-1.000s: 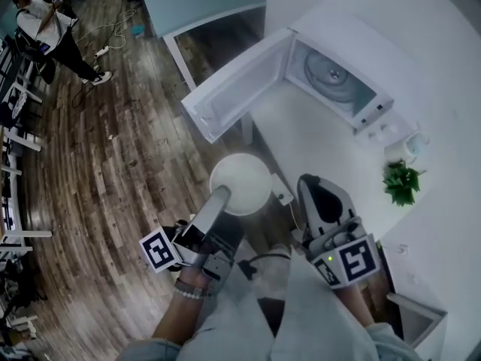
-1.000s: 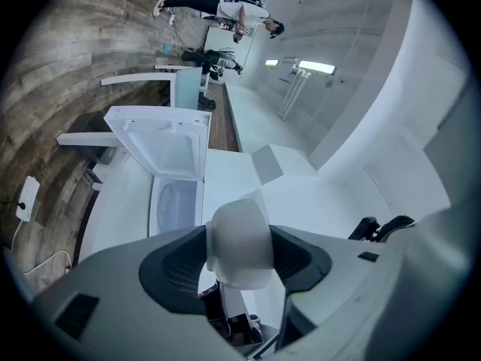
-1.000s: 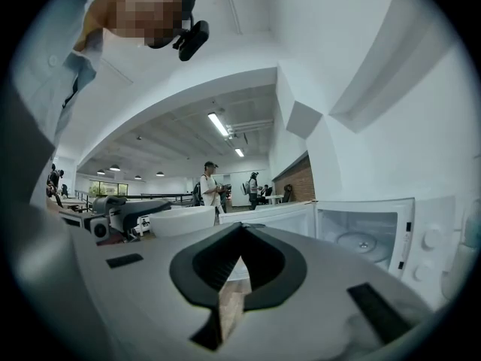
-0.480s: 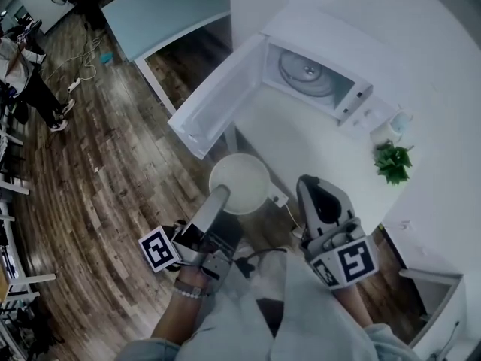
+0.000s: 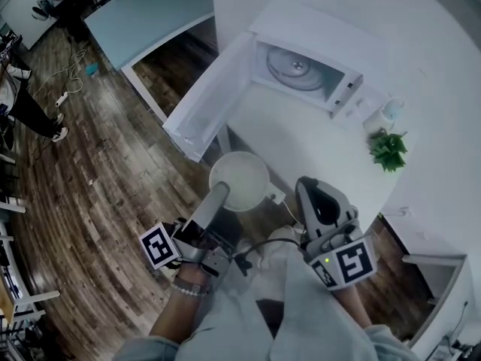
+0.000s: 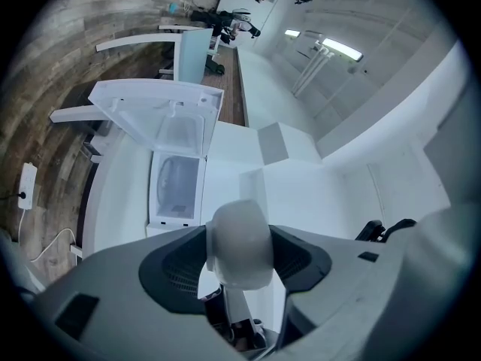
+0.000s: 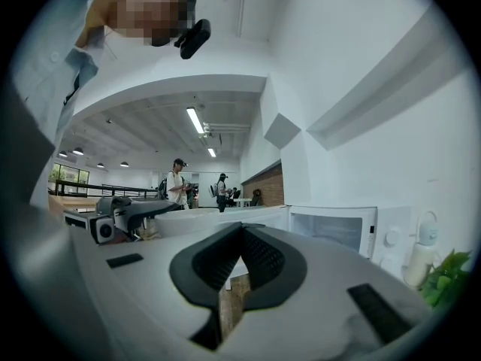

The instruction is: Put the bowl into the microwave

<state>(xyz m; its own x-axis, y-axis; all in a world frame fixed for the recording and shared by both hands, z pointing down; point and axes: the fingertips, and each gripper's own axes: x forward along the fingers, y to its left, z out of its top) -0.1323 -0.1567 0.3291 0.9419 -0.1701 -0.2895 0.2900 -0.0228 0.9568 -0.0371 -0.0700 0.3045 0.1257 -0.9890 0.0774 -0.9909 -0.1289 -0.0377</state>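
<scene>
We grip the bowl [image 5: 240,180] in our left claw [image 5: 220,192], our right claw [image 5: 315,192] closed and empty, and the open microwave [image 5: 301,70] ahead has yet to receive it.

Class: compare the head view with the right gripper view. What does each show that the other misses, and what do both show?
Head view only: the round plate inside the microwave, and the wood floor. Right gripper view only: the ceiling lights. Both: the open microwave, the plant, and the bowl held by the left tool.
</scene>
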